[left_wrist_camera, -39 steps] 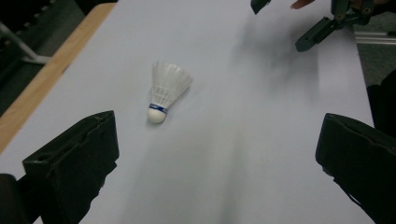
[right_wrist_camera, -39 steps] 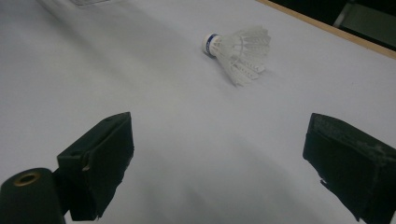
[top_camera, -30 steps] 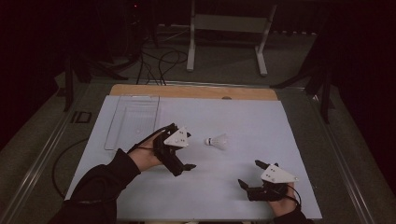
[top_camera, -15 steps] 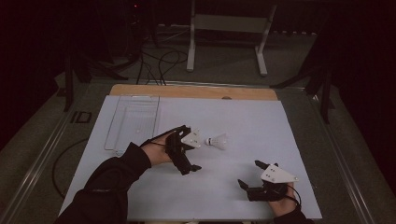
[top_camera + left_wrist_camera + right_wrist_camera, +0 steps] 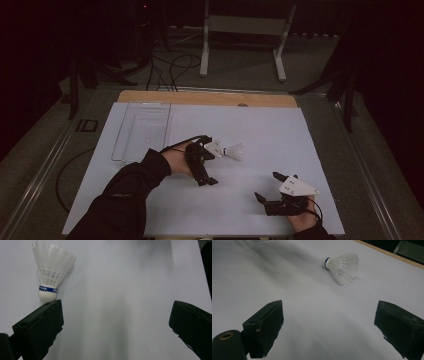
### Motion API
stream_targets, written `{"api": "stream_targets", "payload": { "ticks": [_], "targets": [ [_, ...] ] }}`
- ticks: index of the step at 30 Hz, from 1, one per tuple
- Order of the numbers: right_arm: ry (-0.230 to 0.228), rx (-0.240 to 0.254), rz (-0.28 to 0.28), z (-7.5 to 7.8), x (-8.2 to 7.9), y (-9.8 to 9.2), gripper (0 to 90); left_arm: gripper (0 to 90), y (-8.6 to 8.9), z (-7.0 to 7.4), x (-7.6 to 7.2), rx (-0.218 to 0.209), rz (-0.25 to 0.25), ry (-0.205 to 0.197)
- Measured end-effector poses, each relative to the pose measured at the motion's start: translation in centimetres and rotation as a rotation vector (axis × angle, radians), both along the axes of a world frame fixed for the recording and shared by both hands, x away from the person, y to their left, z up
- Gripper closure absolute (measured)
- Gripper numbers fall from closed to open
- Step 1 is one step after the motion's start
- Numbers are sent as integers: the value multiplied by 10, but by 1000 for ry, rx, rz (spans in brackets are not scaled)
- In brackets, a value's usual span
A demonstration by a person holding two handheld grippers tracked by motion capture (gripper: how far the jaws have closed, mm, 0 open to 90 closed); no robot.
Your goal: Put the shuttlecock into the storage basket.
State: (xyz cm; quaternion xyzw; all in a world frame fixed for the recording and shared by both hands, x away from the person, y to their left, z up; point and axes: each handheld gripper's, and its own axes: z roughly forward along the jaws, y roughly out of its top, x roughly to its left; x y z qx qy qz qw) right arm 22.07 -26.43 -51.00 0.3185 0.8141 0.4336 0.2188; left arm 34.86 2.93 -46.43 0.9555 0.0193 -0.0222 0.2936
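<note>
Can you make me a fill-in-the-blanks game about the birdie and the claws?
1. The birdie has a ___ band above its cork.
2. The ___ claw is the one nearest the birdie.
3. Both claws, including the other claw, have jaws that stand ___.
4. The birdie lies on its ___ on the white table.

Missing words: blue; left; open; side

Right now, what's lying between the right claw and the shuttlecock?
Nothing: in the right gripper view, only bare white table runs from the open right claw to the shuttlecock.
</note>
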Motion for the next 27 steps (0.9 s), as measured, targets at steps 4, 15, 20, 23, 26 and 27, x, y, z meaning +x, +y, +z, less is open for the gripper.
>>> {"api": "stream_targets", "payload": {
  "ticks": [4, 15, 20, 23, 26, 27],
  "targets": [
    [4, -1, 3, 0, 0, 0, 85, 2, -5, -3, 6, 8, -14, 2],
    [5, 2, 1, -1, 0, 0, 85, 3, -12, -7, 20, -1, -29, 6],
    [6, 1, 2, -1, 0, 0, 85, 3, -15, -4, 29, -8, -39, 8],
    [6, 3, 3, -1, 0, 0, 85, 2, -15, -3, 31, -18, -38, 8],
    [7, 7, 1, 0, 0, -1, 85, 3, -15, 1, 35, -39, -30, 9],
    [7, 8, 0, 0, 0, -1, 85, 3, -16, 2, 36, -44, -31, 3]
  ]
}}
